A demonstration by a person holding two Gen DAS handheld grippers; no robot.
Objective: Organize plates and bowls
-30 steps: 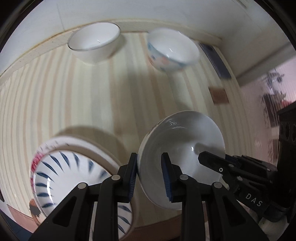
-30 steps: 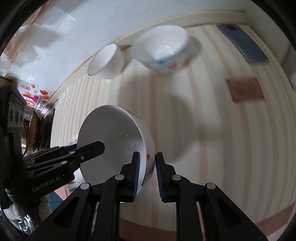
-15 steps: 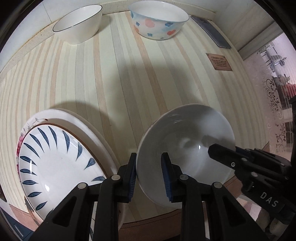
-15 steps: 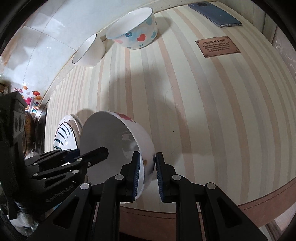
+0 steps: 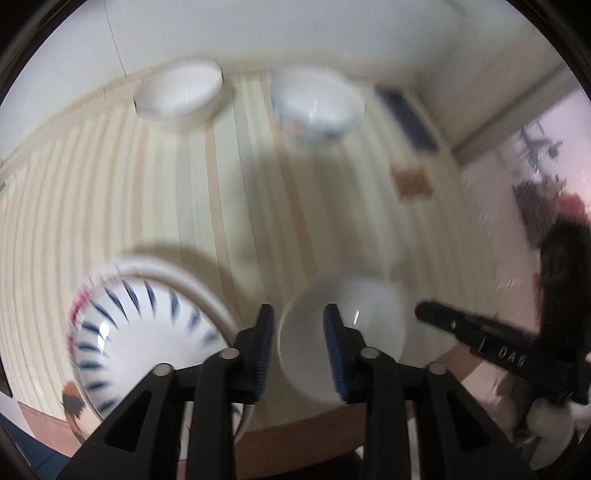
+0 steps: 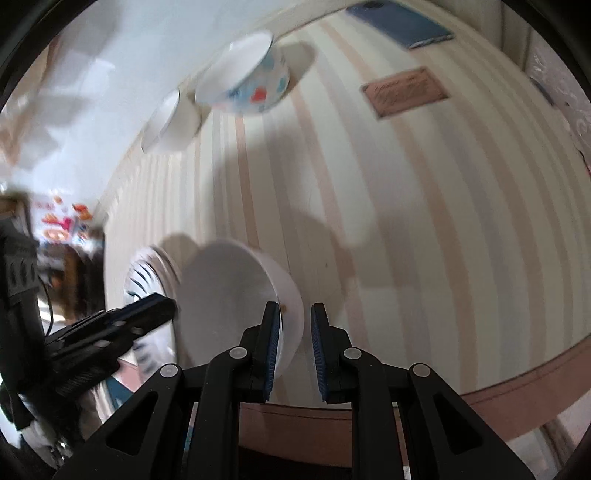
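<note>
A plain white bowl [image 5: 365, 325] is held by both grippers at the table's near edge; it also shows in the right wrist view [image 6: 225, 306]. My left gripper [image 5: 299, 345] is shut on its left rim. My right gripper [image 6: 295, 349] is shut on its right rim. A blue-striped plate [image 5: 140, 325] lies stacked on a larger white plate to the left; its edge shows in the right wrist view [image 6: 142, 280]. A white bowl [image 5: 181, 94] and a bowl with coloured hearts [image 5: 317, 105] stand at the far edge; both also show in the right wrist view, white [image 6: 168, 122] and patterned [image 6: 247, 77].
The striped table [image 5: 147, 199] ends in a brown front edge [image 6: 517, 391]. A blue phone [image 6: 399, 22] lies at the far right, with a brown label [image 6: 404, 90] nearer. A white wall [image 5: 258, 33] runs behind the bowls.
Both grippers have tilted and moved with the white bowl; the far bowls sit lower in the left view. Both views are blurred by motion. The grips are unchanged.
</note>
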